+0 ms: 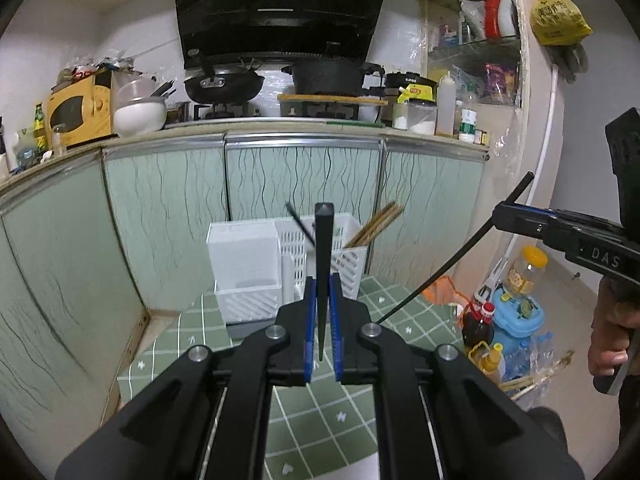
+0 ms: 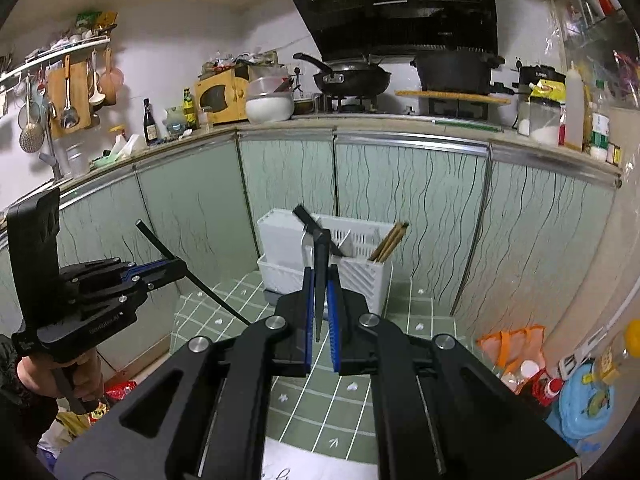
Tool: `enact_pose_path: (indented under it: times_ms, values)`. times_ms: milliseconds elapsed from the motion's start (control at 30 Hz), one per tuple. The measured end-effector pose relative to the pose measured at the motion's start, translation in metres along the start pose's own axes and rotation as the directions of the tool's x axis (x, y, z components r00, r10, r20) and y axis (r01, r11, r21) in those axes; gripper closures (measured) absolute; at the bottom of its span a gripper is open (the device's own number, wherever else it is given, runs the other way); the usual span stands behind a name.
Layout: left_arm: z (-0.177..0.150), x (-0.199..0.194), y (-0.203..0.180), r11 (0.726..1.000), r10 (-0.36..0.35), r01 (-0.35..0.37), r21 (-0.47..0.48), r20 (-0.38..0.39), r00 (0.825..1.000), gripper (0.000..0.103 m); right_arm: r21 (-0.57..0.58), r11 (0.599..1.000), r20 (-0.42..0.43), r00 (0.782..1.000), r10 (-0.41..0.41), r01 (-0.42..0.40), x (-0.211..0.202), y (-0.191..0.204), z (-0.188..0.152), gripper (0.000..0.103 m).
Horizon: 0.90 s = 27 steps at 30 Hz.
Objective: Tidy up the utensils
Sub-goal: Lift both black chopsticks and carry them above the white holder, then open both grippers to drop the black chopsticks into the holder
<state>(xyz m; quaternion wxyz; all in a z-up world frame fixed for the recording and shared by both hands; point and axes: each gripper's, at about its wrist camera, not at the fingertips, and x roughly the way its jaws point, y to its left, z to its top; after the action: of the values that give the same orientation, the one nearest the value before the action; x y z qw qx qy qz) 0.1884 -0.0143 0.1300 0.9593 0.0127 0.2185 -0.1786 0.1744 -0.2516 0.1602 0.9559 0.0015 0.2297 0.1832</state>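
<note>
Now each gripper's fingers pinch one black chopstick, left and right, long axis pointing up toward the white utensil holder ahead on the bench, about equally near.

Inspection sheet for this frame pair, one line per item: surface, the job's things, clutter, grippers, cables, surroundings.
Surface: green tiled table; a white sheet lies at its near edge in the right wrist view.
Job's things: white utensil caddy holds wooden chopsticks and a black-handled utensil; each gripper carries one black chopstick.
Clutter: bottles and bags on the floor.
Grippers: left gripper shut on its chopstick; right gripper shut on the other.
Cables: nothing seen.
Surroundings: green cabinets, stove with wok and pot, yellow microwave, range hood above.
</note>
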Motion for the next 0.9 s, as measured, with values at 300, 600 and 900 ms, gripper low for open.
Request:
enact_pose_path:
  times_ms: [300,600,900]
  values:
    - [0.055,0.018,-0.011,1.000,-0.016,0.015,0.024,0.035,0.999,0.097,-0.005,1.000,0.025,1.000,0.001,0.000,0.011,-0.017,0.051,0.097]
    - [0.102,0.054,-0.021,0.999,-0.024,0.022,0.033,0.062,0.998,0.097,-0.004,1.000,0.047,0.999,-0.025,0.025,0.037,-0.041,0.100,0.097]
    - [0.112,0.116,-0.021,0.999,-0.017,0.016,0.045,0.033,0.999,0.097,0.004,0.999,0.029,0.999,-0.041,0.041,0.080,-0.071,0.110,0.097]
